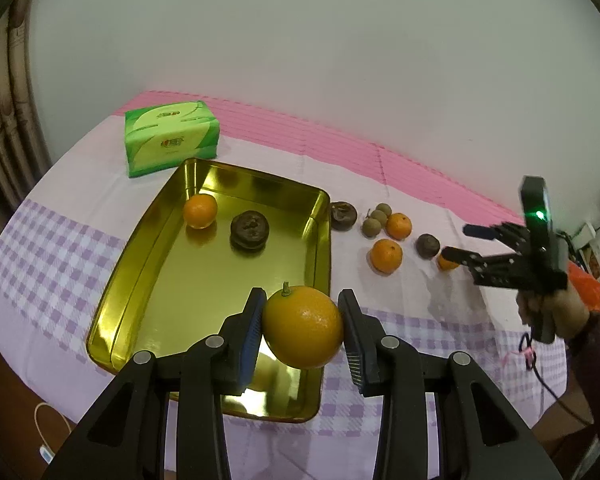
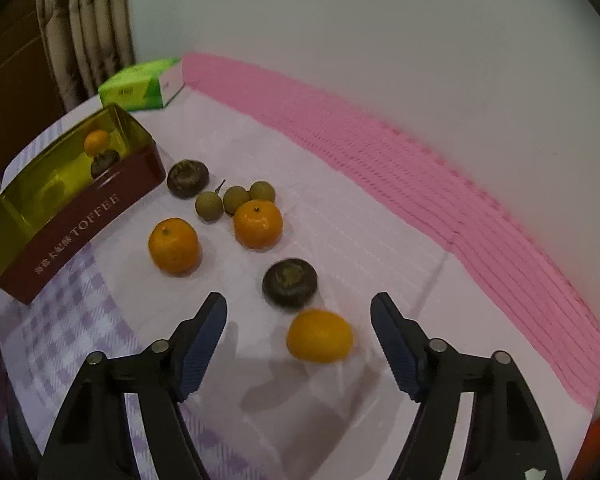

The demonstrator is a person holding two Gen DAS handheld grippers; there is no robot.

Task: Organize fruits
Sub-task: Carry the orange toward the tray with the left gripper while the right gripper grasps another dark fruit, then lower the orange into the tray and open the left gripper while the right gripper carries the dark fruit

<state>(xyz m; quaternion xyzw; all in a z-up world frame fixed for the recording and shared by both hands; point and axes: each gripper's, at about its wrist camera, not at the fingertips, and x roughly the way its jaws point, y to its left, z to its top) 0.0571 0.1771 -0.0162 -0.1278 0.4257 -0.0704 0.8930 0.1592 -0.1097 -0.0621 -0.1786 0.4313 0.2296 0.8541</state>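
Note:
My left gripper (image 1: pixel 302 310) is shut on a large orange (image 1: pixel 303 327) and holds it above the near right corner of the gold tin tray (image 1: pixel 140 248). The tray holds a small orange (image 1: pixel 199 211) and a dark brown fruit (image 1: pixel 250 229). My right gripper (image 2: pixel 299 312) is open above the table, with a small orange (image 2: pixel 320 335) lying between its fingers; it also shows in the left wrist view (image 1: pixel 458 242). Two more oranges (image 2: pixel 174 246) (image 2: pixel 258 223), two dark fruits (image 2: pixel 290 282) (image 2: pixel 188 178) and three longans (image 2: pixel 234 199) lie right of the tray (image 2: pixel 80 224).
A green tissue box (image 1: pixel 171 138) stands behind the tray on the checked tablecloth (image 1: pixel 52 248). A pink strip (image 2: pixel 420 184) runs along the white wall. A curtain (image 2: pixel 84 32) hangs at the far left. Cables trail off the table's right edge.

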